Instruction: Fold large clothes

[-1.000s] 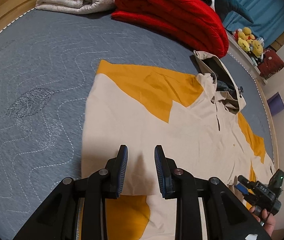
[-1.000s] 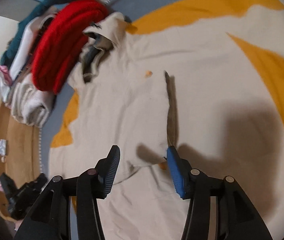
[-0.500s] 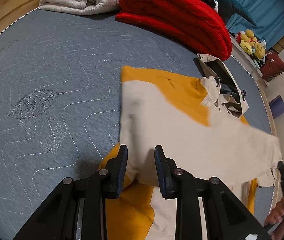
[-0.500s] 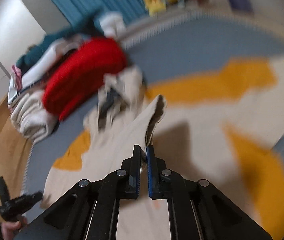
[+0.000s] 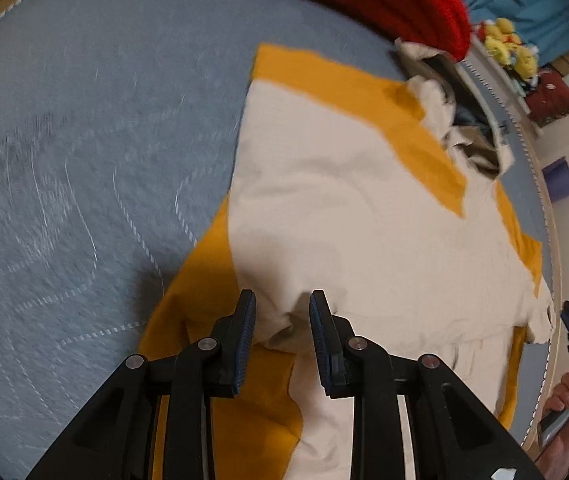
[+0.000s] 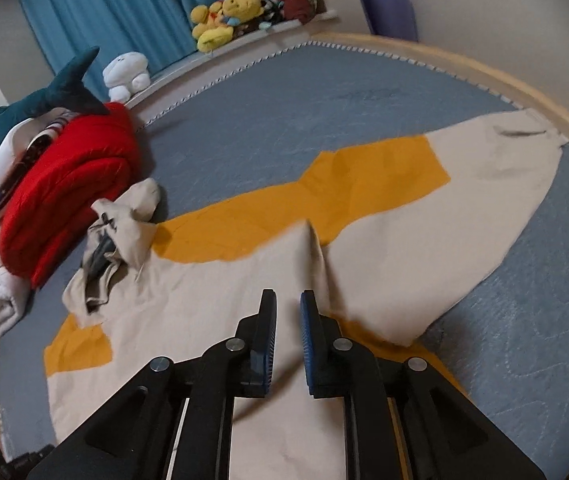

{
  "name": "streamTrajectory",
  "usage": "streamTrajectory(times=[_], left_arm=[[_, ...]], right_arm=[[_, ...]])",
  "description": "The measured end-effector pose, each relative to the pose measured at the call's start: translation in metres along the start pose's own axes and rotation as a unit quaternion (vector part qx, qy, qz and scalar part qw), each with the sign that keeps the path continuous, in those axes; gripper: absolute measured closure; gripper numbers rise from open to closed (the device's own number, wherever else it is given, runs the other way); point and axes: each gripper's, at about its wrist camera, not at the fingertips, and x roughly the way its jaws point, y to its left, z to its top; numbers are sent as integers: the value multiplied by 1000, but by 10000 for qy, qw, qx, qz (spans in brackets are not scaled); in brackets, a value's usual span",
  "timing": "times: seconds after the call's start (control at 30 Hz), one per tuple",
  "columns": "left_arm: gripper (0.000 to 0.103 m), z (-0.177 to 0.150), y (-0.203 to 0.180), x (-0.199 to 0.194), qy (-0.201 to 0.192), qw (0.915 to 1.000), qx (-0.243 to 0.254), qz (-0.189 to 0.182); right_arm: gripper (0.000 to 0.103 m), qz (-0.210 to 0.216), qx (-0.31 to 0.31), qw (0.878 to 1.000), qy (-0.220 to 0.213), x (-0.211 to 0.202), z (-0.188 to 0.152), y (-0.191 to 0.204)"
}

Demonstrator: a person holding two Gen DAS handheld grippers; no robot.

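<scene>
Now a large cream-and-mustard hooded garment lies on a grey quilted bed, with one side panel folded across its body. A second ago the garment lay spread flat and open; since then that panel has been carried over the middle, so the first lengthwise fold looks nearly laid.

From the right wrist view, the right gripper hovers over a raised ridge of cream cloth. Its jaws clamped nearly shut half a second ago and have just been opening again; a narrow gap shows between them, and the cloth seems to lie below the pads, not pinched, though the angle makes this hard to confirm. That suggests the right side has let its edge go.

From the left wrist view, which is blurred, the left gripper has come down toward the bed, its jaws partly closed around a bunched corner of the folded panel. The cloth appears gripped there. The hood lies crumpled beside a red folded blanket. Likely the left corner is set down next.
</scene>
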Motion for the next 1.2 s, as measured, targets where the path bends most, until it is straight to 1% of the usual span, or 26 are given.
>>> streamTrajectory(times=[0.03,0.1,0.17,0.23,0.3,0.37,0.43,0.47,0.53,0.63,0.7,0.8,0.93,1.03,1.2], left_arm=[[78,-2,2,6,83,9999,-51,26],[78,-4,1,8,123,9999,-51,101],[78,-5,-6,2,63,9997,50,234],[78,-8,-17,-6,-89,9991,296,299],[78,-9,-22,-6,-137,9984,465,302],[78,-9,-16,5,30,9985,402,372],[78,-10,-8,15,204,9988,209,401],[78,-10,-8,15,205,9988,171,410],[78,-9,-15,7,107,9984,297,471],[78,-10,-28,-6,-50,9980,482,412],[78,-13,-37,-17,-202,9968,658,413],[78,-21,-55,-39,-550,9918,1061,444],[76,-37,-78,-62,-859,9843,1499,357],[74,-49,-91,-70,-914,9805,1720,242],[72,-66,-111,-83,-969,9750,1998,104]], right_arm=[[83,4,-19,10000,-17,-2,0,-3],[79,55,-36,10000,6,0,0,1],[79,186,-59,9998,97,4,-1,3],[76,298,-136,9991,269,15,-4,9],[72,468,-242,9964,668,34,-10,13],[71,524,-240,9933,1000,52,-19,11],[71,391,-238,9894,1376,74,-29,5],[71,286,-240,9876,1523,82,-33,2],[71,170,-220,9856,1666,91,-41,-5],[71,175,-167,9863,1633,83,-36,-6],[71,113,-194,9895,1431,69,-29,-6],[71,141,-160,9934,1124,45,-16,-8],[71,121,-59,9974,708,12,1,-20],[71,70,-54,9988,492,-6,10,-32],[71,-41,-264,9993,258,-26,17,-61]])
